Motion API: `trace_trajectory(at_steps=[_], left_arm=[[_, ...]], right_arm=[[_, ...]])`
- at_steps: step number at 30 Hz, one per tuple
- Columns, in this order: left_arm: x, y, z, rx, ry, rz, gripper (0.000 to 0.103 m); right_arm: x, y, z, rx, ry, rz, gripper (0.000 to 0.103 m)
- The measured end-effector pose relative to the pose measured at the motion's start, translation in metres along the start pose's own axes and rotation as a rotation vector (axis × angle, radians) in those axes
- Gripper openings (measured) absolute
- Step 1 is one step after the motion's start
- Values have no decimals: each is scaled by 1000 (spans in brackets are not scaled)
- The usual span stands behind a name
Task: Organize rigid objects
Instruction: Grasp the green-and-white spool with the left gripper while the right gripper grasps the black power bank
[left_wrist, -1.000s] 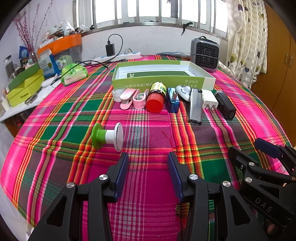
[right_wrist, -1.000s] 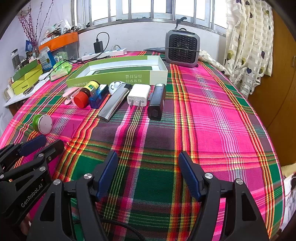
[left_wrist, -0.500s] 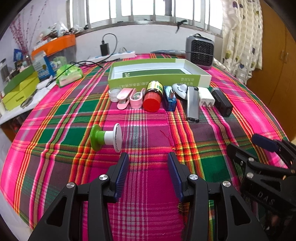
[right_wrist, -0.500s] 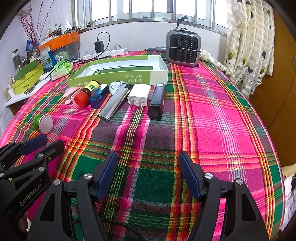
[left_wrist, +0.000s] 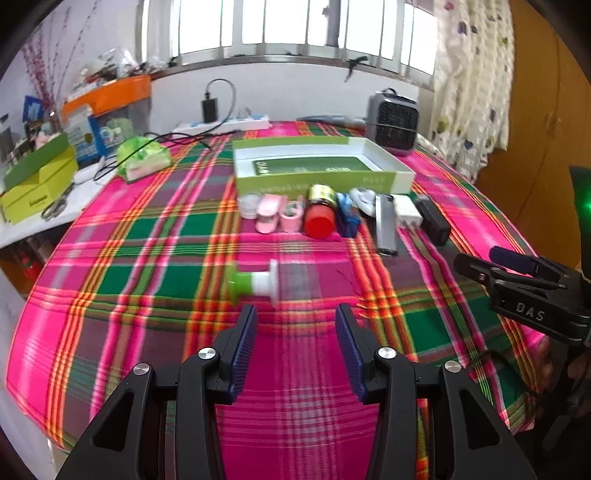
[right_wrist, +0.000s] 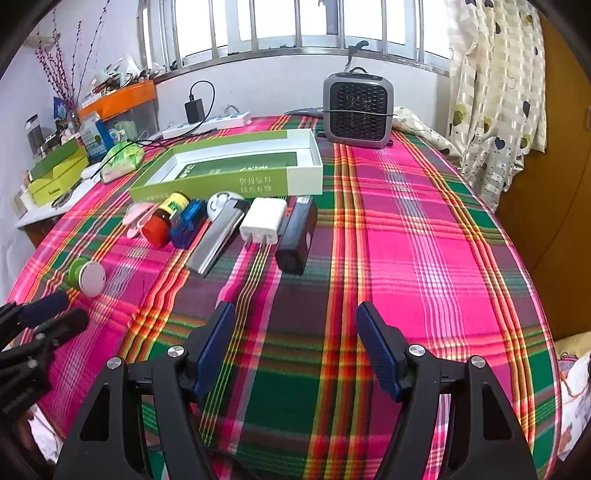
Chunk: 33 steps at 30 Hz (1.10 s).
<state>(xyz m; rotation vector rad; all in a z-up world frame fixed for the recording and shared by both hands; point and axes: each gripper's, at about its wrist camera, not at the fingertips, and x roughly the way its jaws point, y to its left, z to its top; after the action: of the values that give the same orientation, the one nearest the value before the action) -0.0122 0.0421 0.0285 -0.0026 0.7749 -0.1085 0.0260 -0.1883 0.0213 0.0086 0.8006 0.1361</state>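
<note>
Plaid tabletop (left_wrist: 155, 258): green-white spool (left_wrist: 255, 282) light, stiff, roll-prone; grab narrow waist. Left hand-held gripper (left_wrist: 293, 314) just widened, empty; right hand-held gripper (right_wrist: 295, 314) apart, empty.

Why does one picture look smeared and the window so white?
Left wrist view: motion blur smears the green-and-white spool and tablecloth. Right wrist view: sharp, the white charger crisp. Both: window blown out by daylight; fisheye bends the edges.

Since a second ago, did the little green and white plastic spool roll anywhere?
No. The spool still lies just as far from the red-capped bottle.
</note>
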Motion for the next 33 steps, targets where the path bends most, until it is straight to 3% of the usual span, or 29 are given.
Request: trace_trajectory(at_steps=[6,16,25,33], left_arm=[[-2,15,7,-32,-19,-28,44],[22,24,18,-21,12,11,45],[42,28,22,-16,53,36,45],[55,33,25,-33,87,10,45]], right_arm=[[3,-3,10,10,-9,31,68],[20,-7,23,32,28,76,68],[41,-10,32,30,77,37,68],[56,-17,41,55,103,17,68]])
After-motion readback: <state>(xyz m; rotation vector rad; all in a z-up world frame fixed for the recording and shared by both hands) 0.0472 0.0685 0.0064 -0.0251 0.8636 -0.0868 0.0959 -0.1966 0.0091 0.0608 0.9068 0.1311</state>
